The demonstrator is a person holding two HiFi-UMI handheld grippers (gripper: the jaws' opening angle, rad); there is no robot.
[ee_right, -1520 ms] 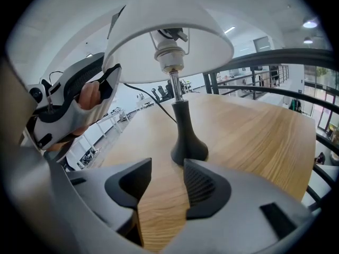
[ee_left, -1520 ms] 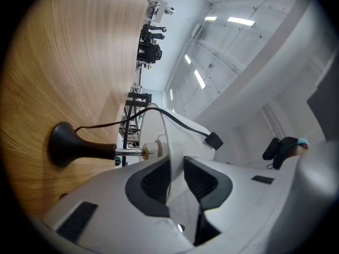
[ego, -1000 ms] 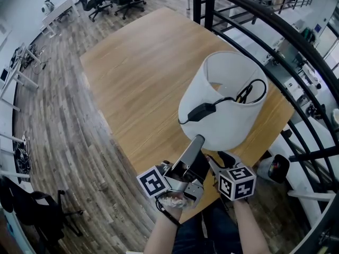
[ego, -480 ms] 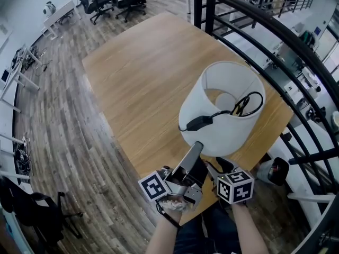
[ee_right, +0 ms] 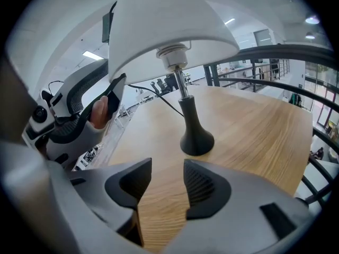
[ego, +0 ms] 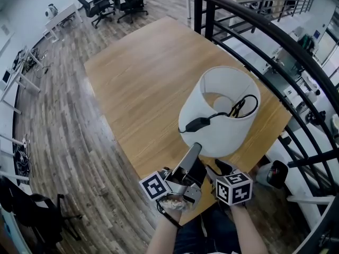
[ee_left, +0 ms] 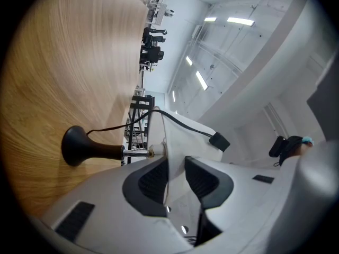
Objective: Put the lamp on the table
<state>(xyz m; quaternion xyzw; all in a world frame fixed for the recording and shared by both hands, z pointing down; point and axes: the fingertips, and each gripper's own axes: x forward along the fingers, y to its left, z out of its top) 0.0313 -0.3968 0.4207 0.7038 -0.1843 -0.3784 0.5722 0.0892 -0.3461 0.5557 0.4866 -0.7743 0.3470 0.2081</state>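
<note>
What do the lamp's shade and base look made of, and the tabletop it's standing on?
Shade: white, matte, thin at the rim; fabric or stiff paper, hard to tell.
Base: black, smooth, slight sheen; plastic or painted metal.
Stem: shiny bare metal.
Tabletop: light wood grain, matte; solid wood or laminate.

We are in an open-plan office, up beside a railing.

Around the wooden table (ego: 143,78) we see a wood-plank floor (ego: 58,120), black swivel chairs (ego: 94,3) at the far end, and a white desk (ego: 58,16) near the left wall, with more white desk frames (ego: 18,78) and cables (ego: 22,160) further along it. A black metal railing (ego: 265,36) curves past the table's right side, and past it we make out a bright hall, too small to read in detail. In the left gripper view we find a high white ceiling with long strip lights (ee_left: 241,21).
</note>
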